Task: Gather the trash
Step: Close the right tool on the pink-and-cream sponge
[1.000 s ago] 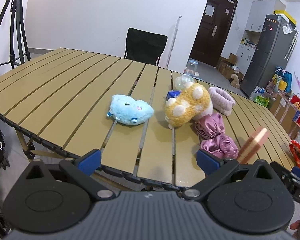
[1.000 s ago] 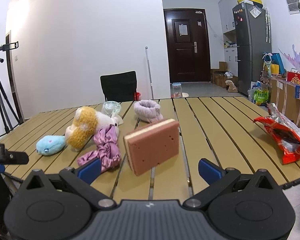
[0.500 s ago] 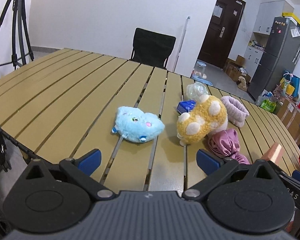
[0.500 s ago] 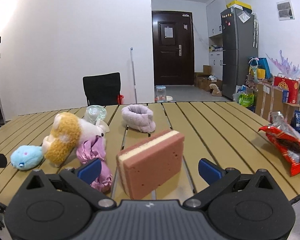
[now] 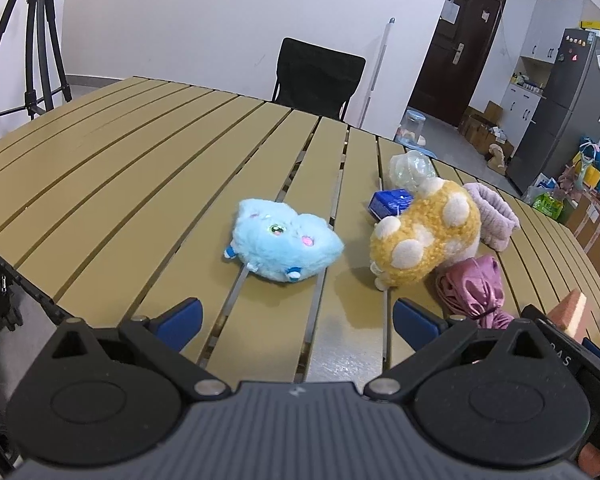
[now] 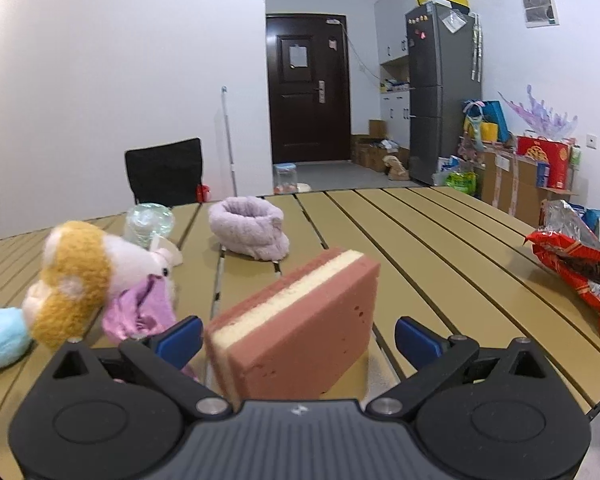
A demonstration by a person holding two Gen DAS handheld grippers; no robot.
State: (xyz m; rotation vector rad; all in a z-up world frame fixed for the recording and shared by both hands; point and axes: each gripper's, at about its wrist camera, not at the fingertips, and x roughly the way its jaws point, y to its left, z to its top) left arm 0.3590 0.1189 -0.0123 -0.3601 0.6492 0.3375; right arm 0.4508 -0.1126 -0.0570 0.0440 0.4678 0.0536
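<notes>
On the slatted table, trash lies among toys. A crushed clear plastic bottle (image 5: 411,169) (image 6: 148,221) and a small blue packet (image 5: 391,202) lie behind a yellow plush (image 5: 426,232). A red snack wrapper (image 6: 576,268) lies at the table's right edge. My left gripper (image 5: 296,322) is open and empty, just in front of a light-blue plush (image 5: 284,240). My right gripper (image 6: 298,336) is open. A pink and cream sponge (image 6: 300,328) stands between its fingers, and I see no contact.
A purple satin scrunchie (image 5: 476,292) (image 6: 140,308) and a lilac fuzzy band (image 6: 252,226) lie near the yellow plush (image 6: 76,276). A black chair (image 5: 318,74) stands behind the table (image 5: 120,184). A tripod (image 5: 32,40) stands at the far left.
Both grippers have moved forward over the table. The plush toys loom larger in the left view and the sponge now sits between the right fingers. Both stayed open.
</notes>
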